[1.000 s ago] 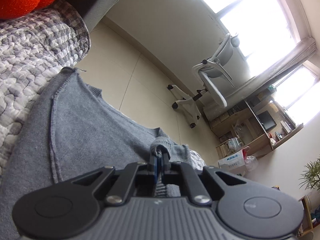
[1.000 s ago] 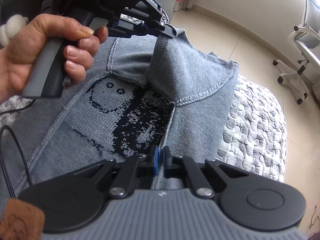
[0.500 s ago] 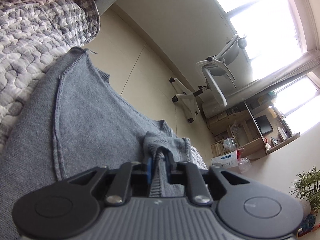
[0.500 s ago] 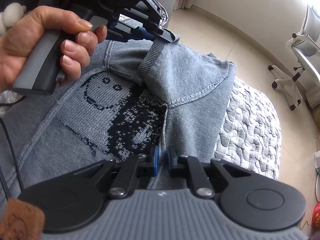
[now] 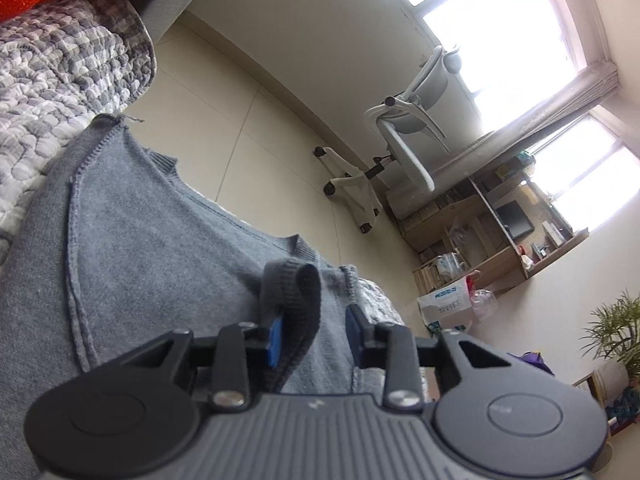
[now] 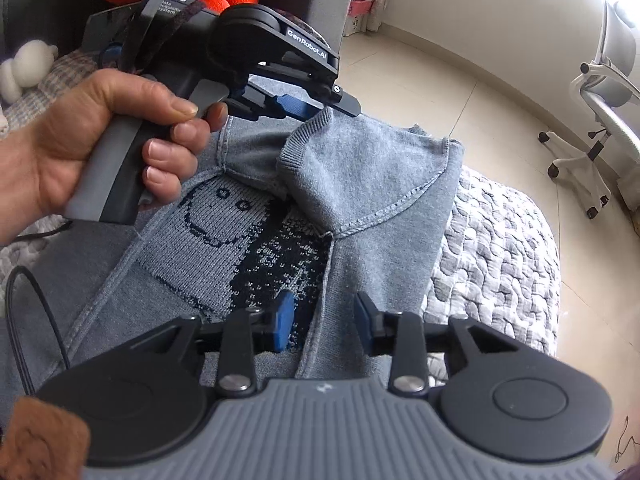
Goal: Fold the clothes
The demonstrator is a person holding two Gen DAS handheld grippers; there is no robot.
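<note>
Both the left gripper (image 5: 314, 334) and right gripper (image 6: 325, 320) have opened, letting the gray sweater (image 6: 380, 184) go. "GenRobot.AI" is written on the left one.

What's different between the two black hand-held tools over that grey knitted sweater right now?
The left tool has a ribbed grey cuff standing looped between its fingers; the right tool straddles a flat sweater seam. The left tool sits over plain knit, the right tool over the dark patterned panel. Both are open, with blue pads.
</note>
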